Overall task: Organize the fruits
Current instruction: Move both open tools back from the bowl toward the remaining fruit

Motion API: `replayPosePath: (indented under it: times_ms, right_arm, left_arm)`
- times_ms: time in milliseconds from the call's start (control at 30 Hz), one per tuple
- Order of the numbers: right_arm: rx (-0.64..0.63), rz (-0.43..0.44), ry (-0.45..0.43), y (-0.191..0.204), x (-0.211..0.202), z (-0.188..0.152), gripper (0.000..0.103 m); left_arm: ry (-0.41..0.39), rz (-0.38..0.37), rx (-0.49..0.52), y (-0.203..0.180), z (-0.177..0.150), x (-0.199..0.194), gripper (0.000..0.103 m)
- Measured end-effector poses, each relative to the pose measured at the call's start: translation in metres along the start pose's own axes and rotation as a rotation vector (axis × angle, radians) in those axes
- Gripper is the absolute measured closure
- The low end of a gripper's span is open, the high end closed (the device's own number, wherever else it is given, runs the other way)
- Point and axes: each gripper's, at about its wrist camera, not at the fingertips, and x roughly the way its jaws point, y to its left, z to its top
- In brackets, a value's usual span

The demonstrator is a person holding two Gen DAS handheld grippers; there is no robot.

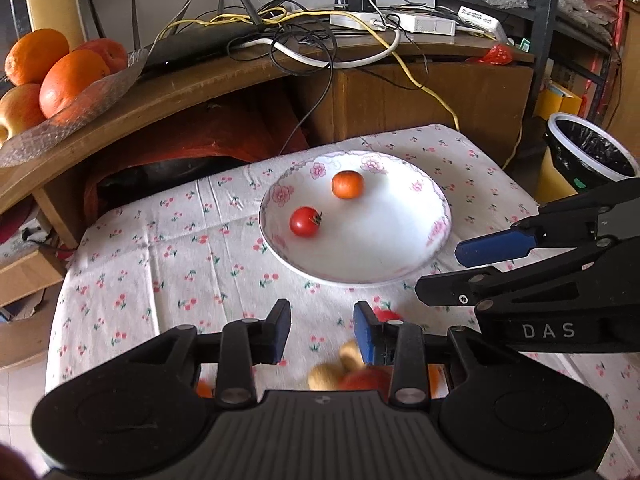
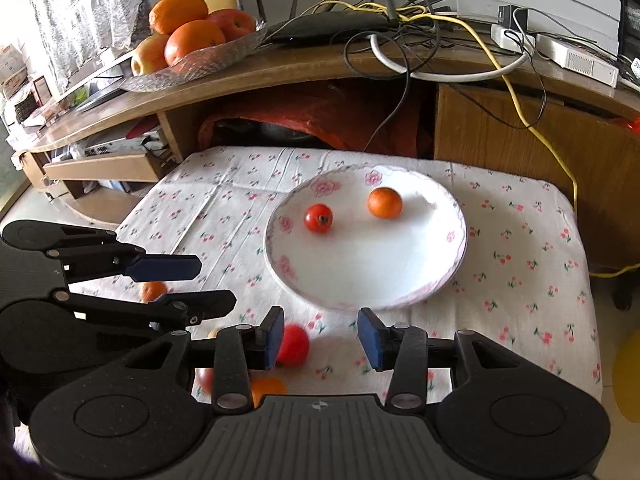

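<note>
Inside plate point(image 1: 400, 268): tomato point(image 1: 305, 221), small orange point(image 1: 347, 185).

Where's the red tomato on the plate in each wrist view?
Left wrist: red tomato lies on the plate, left of centre, nearer the camera than the small orange.
Right wrist: red tomato lies on the plate's upper left, left of the small orange.
Shared landmark: the small orange.
</note>
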Motion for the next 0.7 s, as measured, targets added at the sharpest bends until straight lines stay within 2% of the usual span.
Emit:
replayPosePath:
  times_ms: [333, 433, 700]
  right_arm:
    - [-0.026, 0.024, 0.067, 0.013, -0.008, -0.03, 0.062]
    - [-0.056, 0.032, 0.087, 0.018, -0.007, -0.038, 0.058]
    - [-0.119, 0.045, 0.121, 0.027, 0.006, -0.044, 0.057]
  left_arm:
    - [0.043, -0.038, -0.018, 0.001, -0.03, -0.02, 0.06]
    - [0.054, -0.048, -0.027, 0.001, -0.038, -0.024, 0.06]
    - [0.081, -0.077, -0.037, 0.002, -0.049, -0.019, 0.059]
